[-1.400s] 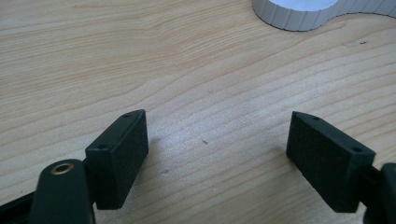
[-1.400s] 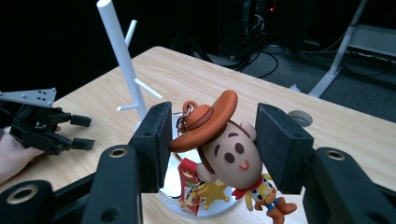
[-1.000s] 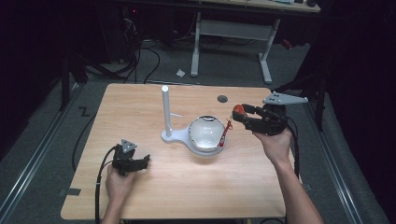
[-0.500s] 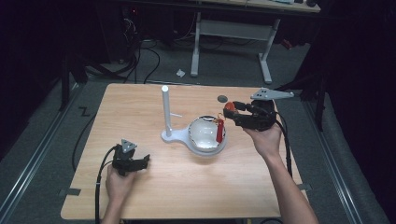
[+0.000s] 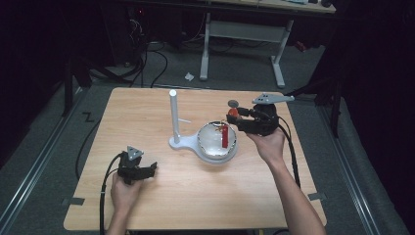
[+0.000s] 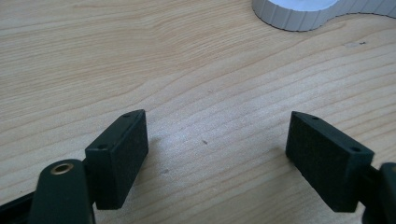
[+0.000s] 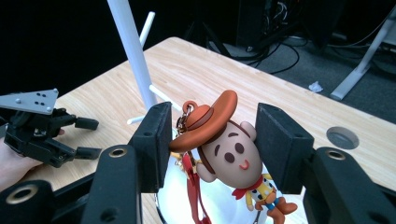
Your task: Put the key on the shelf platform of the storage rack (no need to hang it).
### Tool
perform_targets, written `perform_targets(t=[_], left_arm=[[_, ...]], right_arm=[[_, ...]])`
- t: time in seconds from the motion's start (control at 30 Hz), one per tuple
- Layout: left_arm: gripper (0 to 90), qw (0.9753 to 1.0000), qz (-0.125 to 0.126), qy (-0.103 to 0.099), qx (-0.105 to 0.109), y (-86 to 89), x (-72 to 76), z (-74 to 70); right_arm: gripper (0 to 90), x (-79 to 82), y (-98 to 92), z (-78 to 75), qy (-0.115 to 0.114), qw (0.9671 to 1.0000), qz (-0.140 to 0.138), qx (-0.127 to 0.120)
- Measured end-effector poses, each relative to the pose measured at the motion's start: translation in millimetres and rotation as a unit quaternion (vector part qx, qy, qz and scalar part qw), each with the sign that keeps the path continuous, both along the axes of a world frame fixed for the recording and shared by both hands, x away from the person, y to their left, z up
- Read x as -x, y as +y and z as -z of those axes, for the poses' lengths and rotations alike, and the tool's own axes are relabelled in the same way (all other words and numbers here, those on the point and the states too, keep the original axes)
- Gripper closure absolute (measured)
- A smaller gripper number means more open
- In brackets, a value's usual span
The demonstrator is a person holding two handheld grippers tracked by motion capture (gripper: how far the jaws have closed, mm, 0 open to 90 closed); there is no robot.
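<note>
A cowboy figure keychain (image 7: pixel 229 149) with a brown hat and a red strap sits between the pads of my right gripper (image 7: pixel 218 140), which is shut on its head. In the high view the right gripper (image 5: pixel 231 116) holds it over the right rim of a clear bowl (image 5: pixel 205 149), and the red strap (image 5: pixel 225 136) hangs down into the bowl. A white stand (image 5: pixel 173 115) with a tall post and side pegs rises just left of the bowl. My left gripper (image 5: pixel 151 169) rests open on the table at the front left, with bare wood between its jaws (image 6: pixel 217 149).
The stand's post (image 7: pixel 130 46) and a thin side peg stand just beyond the toy. The stand's ribbed white base (image 6: pixel 299 11) lies ahead of the left gripper. A round grey grommet (image 5: pixel 233 103) sits in the tabletop behind the right gripper. Cables and desk legs are on the floor beyond.
My right gripper has moved left with the keychain, from beside the bowl to over its right rim, and the red strap now hangs into the bowl. The left gripper has stayed put.
</note>
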State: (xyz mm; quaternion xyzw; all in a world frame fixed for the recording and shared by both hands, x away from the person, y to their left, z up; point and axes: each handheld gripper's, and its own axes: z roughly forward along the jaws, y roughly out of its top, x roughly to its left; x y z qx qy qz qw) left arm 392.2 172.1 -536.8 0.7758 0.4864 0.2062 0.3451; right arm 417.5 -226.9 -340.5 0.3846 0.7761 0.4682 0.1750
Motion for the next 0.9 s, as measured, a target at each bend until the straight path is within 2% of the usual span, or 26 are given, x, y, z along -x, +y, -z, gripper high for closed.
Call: perform_targets(t=[0.57,0.9], left_arm=[[21.5,1.0000,0.000,0.000,0.000,0.0,0.0,0.0],[21.5,1.0000,0.000,0.000,0.000,0.0,0.0,0.0]], right_arm=[[47.7,-11.9,13.9,28.9,0.032,0.9994,-0.004,0.007],[47.6,-16.2,17.6,45.4,0.051,0.9987,-0.006,0.000]])
